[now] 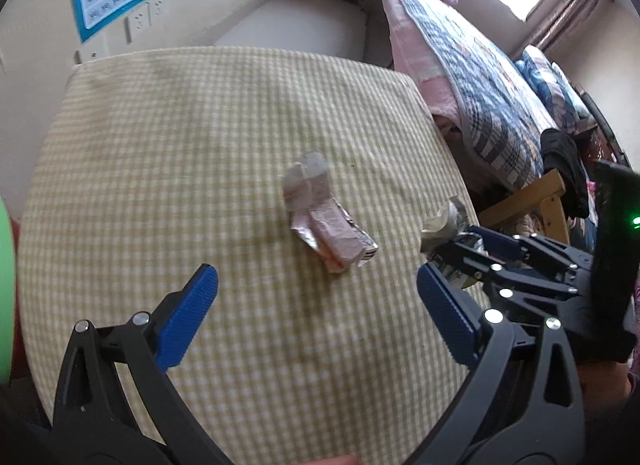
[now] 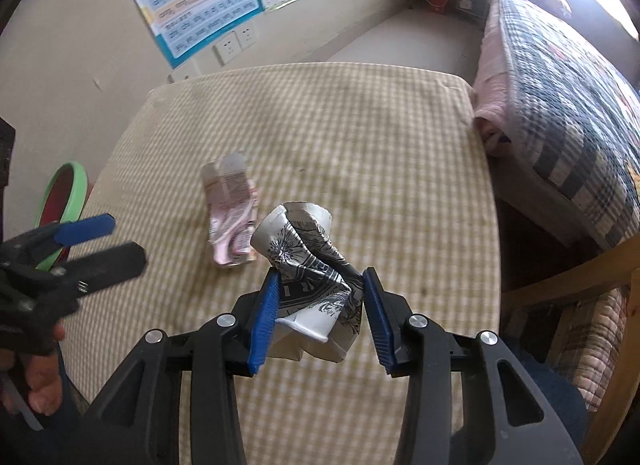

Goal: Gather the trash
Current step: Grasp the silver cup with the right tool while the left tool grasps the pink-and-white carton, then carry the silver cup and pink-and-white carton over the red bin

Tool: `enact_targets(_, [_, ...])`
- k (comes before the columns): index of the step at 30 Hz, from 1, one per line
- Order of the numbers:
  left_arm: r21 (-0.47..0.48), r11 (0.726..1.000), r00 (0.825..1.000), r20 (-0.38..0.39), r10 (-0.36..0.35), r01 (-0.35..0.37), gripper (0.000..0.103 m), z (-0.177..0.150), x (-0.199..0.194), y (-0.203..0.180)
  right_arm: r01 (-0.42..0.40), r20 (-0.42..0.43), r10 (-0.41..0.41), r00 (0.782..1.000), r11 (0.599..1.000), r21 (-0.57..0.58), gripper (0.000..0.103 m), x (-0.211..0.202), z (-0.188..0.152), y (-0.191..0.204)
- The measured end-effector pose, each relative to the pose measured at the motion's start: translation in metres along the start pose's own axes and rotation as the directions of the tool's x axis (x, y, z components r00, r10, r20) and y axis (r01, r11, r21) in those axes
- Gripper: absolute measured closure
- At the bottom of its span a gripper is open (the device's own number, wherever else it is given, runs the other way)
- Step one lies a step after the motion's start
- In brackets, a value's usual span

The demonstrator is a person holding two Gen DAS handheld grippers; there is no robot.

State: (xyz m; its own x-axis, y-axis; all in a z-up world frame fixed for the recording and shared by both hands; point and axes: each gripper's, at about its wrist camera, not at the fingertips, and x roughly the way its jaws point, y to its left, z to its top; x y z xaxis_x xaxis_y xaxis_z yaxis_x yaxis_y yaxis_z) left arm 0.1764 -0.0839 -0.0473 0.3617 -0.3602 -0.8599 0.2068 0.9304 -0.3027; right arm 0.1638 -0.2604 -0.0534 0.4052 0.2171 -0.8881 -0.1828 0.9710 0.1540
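The right gripper clamps the crumpled paper cup above the checked table; the left gripper hangs spread, empty, near the flattened pink wrapper, not yet collected

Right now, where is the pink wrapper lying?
The pink wrapper lies flat near the middle of the checked tablecloth, ahead of the open left gripper. In the right wrist view it is just left of the crushed cup.
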Motion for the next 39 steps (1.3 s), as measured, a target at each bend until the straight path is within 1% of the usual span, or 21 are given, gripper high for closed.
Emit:
enact_targets(6, [-0.001,0.999,0.997,-0.056,0.046,-0.046,0.007,0.005,0.036,-0.013,-0.011,-0.006,0.012,1.000,0.999,0.034,0.062,0.005,-0.002,-0.021])
enact_targets(9, [-0.016,0.998,0.994,-0.086,0.063,-0.065,0.014,0.008,0.052,-0.016,-0.025,-0.012,0.026,1.000,0.998,0.052,0.062,0.010,-0.002,-0.030])
enact_targets(11, [-0.022,0.996,0.991,-0.105,0.088,-0.090,0.022,0.011,0.062,-0.017,-0.032,-0.012,0.033,0.999,0.998,0.060,0.062,0.011,-0.002,-0.032])
enact_targets(14, [-0.042,0.992,0.985,-0.128,0.116,-0.122,0.028,0.015,0.074,-0.018,-0.047,-0.006,0.048,0.999,0.997,0.067,0.062,0.013,-0.001,-0.036])
enact_targets(15, [-0.043,0.990,0.985,-0.119,0.129,-0.135,0.029,0.017,0.074,-0.019,-0.053,-0.004,0.053,0.999,0.996,0.071,0.062,0.014,0.000,-0.037])
enact_targets(16, [-0.042,0.987,0.982,-0.117,0.147,-0.153,0.035,0.018,0.075,-0.020,-0.061,-0.001,0.061,0.998,0.995,0.074,0.062,0.014,0.000,-0.037])
enact_targets(17, [-0.045,0.986,0.981,-0.113,0.157,-0.163,0.046,0.020,0.075,-0.020,-0.067,0.002,0.067,0.998,0.995,0.074,0.062,0.014,0.001,-0.037])
enact_targets(18, [-0.049,0.985,0.981,-0.113,0.160,-0.166,0.052,0.021,0.075,-0.019,-0.073,0.003,0.073,0.997,0.995,0.073,0.062,0.014,0.001,-0.036])
enact_targets(19, [-0.053,0.985,0.981,-0.114,0.159,-0.166,0.062,0.022,0.074,-0.018,-0.078,0.006,0.077,0.997,0.994,0.073,0.062,0.014,0.002,-0.036])
enact_targets(23, [-0.072,0.990,0.986,-0.124,0.115,-0.124,0.064,0.024,0.072,-0.011,-0.093,0.017,0.092,0.996,0.993,0.075,0.062,0.013,0.003,-0.033])
enact_targets(26, [-0.072,0.990,0.987,-0.115,0.111,-0.120,0.065,0.022,0.063,-0.005,-0.097,0.024,0.095,0.995,0.993,0.071,0.062,0.011,0.004,-0.030])
enact_targets(32, [-0.061,0.992,0.991,-0.084,0.103,-0.109,0.065,0.017,0.043,-0.009,-0.099,0.041,0.097,0.994,0.993,0.057,0.062,0.003,0.007,-0.023])
enact_targets(39, [-0.062,0.993,0.994,-0.040,0.102,-0.104,0.065,0.005,0.012,0.000,-0.101,0.066,0.098,0.993,0.994,0.032,0.062,-0.012,0.008,-0.004])
